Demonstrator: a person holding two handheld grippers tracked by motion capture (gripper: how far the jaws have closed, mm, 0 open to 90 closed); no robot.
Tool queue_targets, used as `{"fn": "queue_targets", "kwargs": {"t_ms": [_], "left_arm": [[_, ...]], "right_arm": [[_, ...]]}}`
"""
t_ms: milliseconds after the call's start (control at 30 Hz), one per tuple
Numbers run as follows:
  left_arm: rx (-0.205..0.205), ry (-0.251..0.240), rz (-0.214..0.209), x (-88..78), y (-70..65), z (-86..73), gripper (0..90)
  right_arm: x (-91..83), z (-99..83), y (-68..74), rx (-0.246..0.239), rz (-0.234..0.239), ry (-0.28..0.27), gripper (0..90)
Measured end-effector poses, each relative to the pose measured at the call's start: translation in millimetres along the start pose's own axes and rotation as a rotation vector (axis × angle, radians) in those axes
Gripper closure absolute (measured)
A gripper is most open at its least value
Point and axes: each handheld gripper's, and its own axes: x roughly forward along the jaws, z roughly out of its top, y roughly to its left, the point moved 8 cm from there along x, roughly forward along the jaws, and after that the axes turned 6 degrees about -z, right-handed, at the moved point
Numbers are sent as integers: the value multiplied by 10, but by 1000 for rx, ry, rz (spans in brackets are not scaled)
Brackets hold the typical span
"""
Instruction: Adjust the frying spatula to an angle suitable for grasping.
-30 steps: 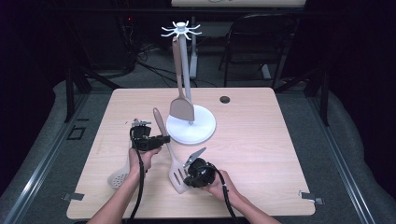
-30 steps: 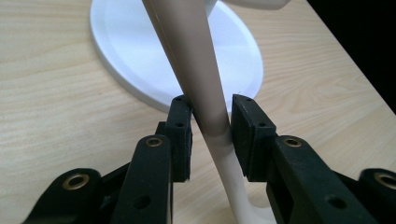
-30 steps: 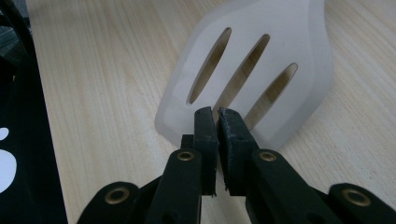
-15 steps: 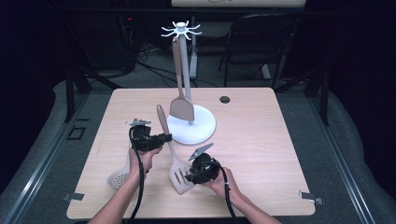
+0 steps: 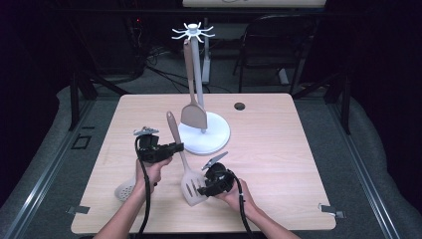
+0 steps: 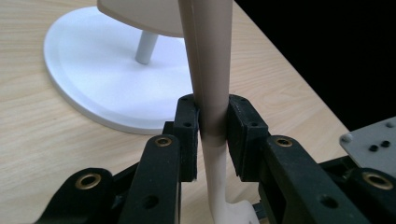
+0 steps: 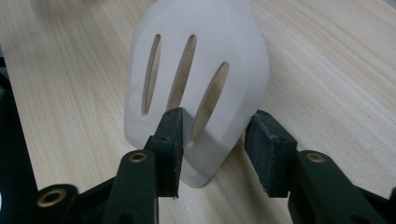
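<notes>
Overhead table (image 5: 278, 149) view, two close-ups

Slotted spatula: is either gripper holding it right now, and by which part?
The left gripper is shut on the slotted spatula, clamping its handle. The right gripper is open, straddling the blade without gripping.

We see the left gripper (image 6: 214, 135) with both jaws clamped on a beige spatula handle (image 6: 210, 70). Beyond it, a white round stand base (image 6: 93, 74) rests on the wooden table (image 6: 37, 140).

Black chair (image 5: 278, 45) behind wooden table (image 5: 278, 149)
</notes>
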Motion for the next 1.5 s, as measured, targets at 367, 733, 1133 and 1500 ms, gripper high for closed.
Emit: {"fn": "queue_targets", "kwargs": {"t_ms": [367,733,1133,1500], "left_arm": [[10,8,-25,46,-19,-41,744],[1,3,-3,96,-25,-83,757],[20,-10,-29,131,-114,-30,773],[61,-14,-30,103,-146,46,776]], "right_arm": [[-19,5,-15,-11,-20,-9,622],[-20,0,-17,-4,-17,-14,623],[-121,-6,-108,13,-41,-18,307],[-382,-38,-334,28,-101,-30,141]]}}
